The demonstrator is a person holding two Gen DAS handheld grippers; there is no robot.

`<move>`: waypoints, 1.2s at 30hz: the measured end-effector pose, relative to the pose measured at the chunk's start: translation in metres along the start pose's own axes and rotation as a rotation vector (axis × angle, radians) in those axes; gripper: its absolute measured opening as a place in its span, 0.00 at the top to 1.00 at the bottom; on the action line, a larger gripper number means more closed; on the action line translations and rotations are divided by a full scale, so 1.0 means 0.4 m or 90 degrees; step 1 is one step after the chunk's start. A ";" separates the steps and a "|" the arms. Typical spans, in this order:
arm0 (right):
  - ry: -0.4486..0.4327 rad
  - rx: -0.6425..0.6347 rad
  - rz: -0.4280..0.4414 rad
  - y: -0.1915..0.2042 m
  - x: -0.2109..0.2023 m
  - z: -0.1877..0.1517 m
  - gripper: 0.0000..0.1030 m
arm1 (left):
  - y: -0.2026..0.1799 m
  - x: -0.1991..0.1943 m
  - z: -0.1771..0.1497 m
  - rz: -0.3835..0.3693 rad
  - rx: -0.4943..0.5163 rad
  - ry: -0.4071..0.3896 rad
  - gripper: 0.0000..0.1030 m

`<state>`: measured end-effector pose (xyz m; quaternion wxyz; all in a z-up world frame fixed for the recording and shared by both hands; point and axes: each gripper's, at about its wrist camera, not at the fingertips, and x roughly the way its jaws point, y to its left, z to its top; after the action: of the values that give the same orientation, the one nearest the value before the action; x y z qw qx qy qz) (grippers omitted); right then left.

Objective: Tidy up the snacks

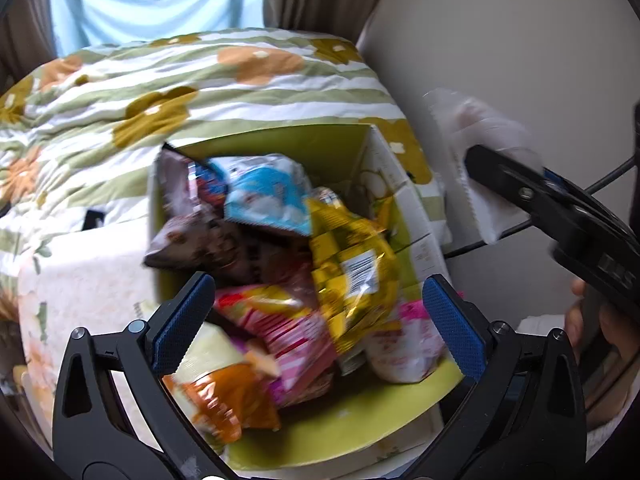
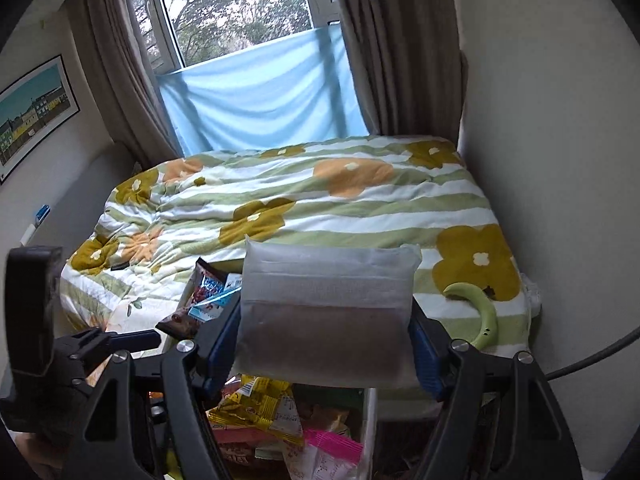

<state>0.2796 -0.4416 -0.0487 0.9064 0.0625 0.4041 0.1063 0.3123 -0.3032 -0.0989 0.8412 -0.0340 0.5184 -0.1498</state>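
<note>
An open cardboard box with a green inside sits on the bed, full of snack packets: blue, yellow, brown, pink and orange. My left gripper is open and empty just above the packets. My right gripper is shut on a frosted white packet with brown contents, held above the box. That packet and the right gripper also show at the right of the left wrist view.
The bed has a green-striped floral duvet. A green curved object lies at its right edge. A white wall is close on the right, a window with curtains behind. A cable runs by the box.
</note>
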 end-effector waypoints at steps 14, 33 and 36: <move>0.100 0.037 0.060 -0.001 0.235 0.016 0.27 | 0.143 -0.053 -0.044 0.074 -0.086 -0.034 0.00; 0.021 -0.014 -0.046 0.151 -0.024 -0.072 0.02 | 0.257 -0.271 -0.197 0.116 -0.075 -0.133 0.00; -0.006 -0.025 -0.047 0.219 -0.100 -0.094 0.02 | 0.275 -0.358 -0.231 0.134 -0.061 -0.174 0.00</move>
<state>0.2132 -0.3652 -0.0276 0.9126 0.0301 0.3997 0.0801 0.1947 -0.1483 -0.0412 0.9122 -0.0397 0.4067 -0.0303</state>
